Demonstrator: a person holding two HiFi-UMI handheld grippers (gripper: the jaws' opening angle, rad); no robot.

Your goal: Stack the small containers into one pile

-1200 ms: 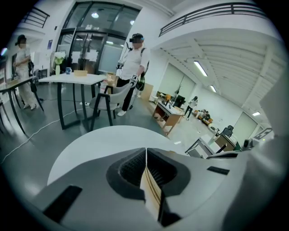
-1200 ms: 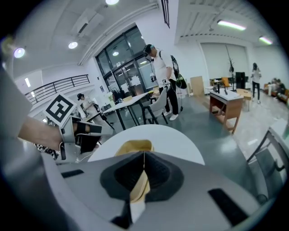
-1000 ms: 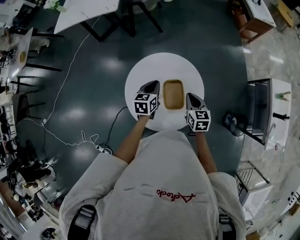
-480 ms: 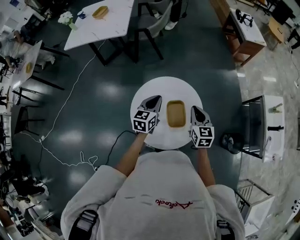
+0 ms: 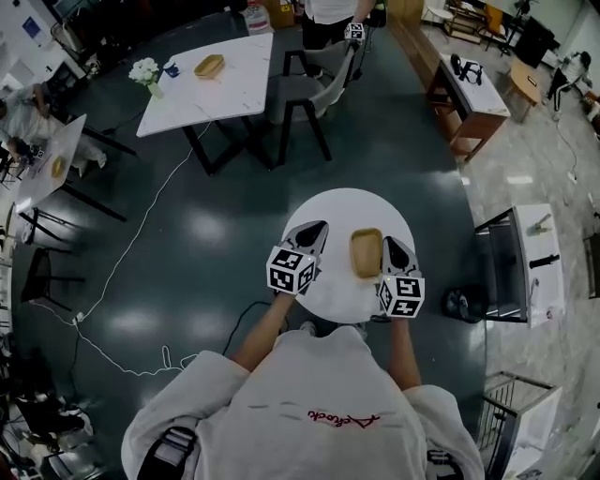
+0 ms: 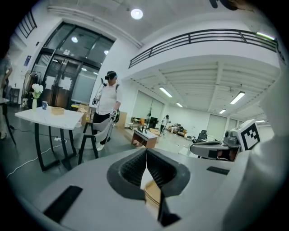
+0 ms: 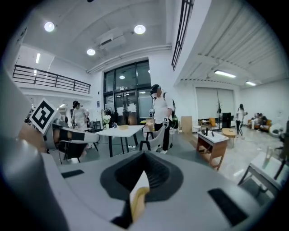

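Observation:
A tan, tray-like small container (image 5: 366, 252) lies on the round white table (image 5: 339, 212) in the head view. My left gripper (image 5: 313, 231) hovers left of it, jaws shut on nothing. My right gripper (image 5: 391, 247) hovers at its right edge, also shut and empty. In the left gripper view the closed jaws (image 6: 146, 152) point out across the room; a sliver of the container (image 6: 153, 193) shows below them, and the right gripper (image 6: 216, 149) is alongside. Beneath the closed jaws (image 7: 144, 157) in the right gripper view there is a sliver of the container (image 7: 137, 201).
A white rectangular table (image 5: 202, 84) with flowers and a wooden dish (image 5: 208, 66) stands far left, a chair (image 5: 314, 89) beside it. A person (image 5: 330, 11) stands behind it. A wooden bench (image 5: 469, 89) and a white cabinet (image 5: 532, 267) are on the right. A cable (image 5: 122, 253) crosses the floor.
Both grippers have risen from beside the container, still shut. The head view has tipped up, so the round table sits lower and smaller and more of the room shows.

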